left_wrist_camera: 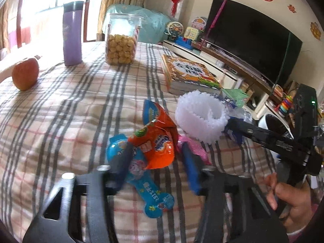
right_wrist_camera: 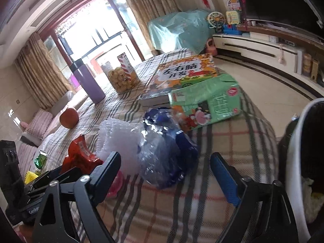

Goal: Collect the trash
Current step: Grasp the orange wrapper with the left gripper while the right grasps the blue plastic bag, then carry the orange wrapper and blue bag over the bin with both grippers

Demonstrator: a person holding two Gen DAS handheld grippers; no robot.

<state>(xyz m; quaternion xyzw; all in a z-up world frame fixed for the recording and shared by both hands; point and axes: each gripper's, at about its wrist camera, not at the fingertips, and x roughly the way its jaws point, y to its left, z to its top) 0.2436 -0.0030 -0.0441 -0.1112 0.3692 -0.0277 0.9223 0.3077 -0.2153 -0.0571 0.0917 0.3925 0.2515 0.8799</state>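
Trash lies in a heap on the plaid-covered table (left_wrist_camera: 70, 121). An orange snack wrapper (left_wrist_camera: 160, 143) rests on a blue wrapper (left_wrist_camera: 149, 190), and both lie between the fingers of my left gripper (left_wrist_camera: 154, 149), which is open and blurred. Its pads do not visibly press on them. Beside them sits a white foam net (left_wrist_camera: 199, 117). A crumpled clear plastic bag with blue print (right_wrist_camera: 162, 151) lies between the spread fingers of my right gripper (right_wrist_camera: 166, 157), which is open. The right gripper (left_wrist_camera: 232, 129) also shows from the side, a hand behind it.
A white bin with a dark liner (right_wrist_camera: 293, 151) stands off the table's right edge. Further back are a green carton (right_wrist_camera: 204, 103), a book (right_wrist_camera: 182, 70), a snack jar (left_wrist_camera: 121, 42), a purple bottle (left_wrist_camera: 73, 34) and an apple (left_wrist_camera: 25, 74). A pink scrap (left_wrist_camera: 194, 147) lies under the net.
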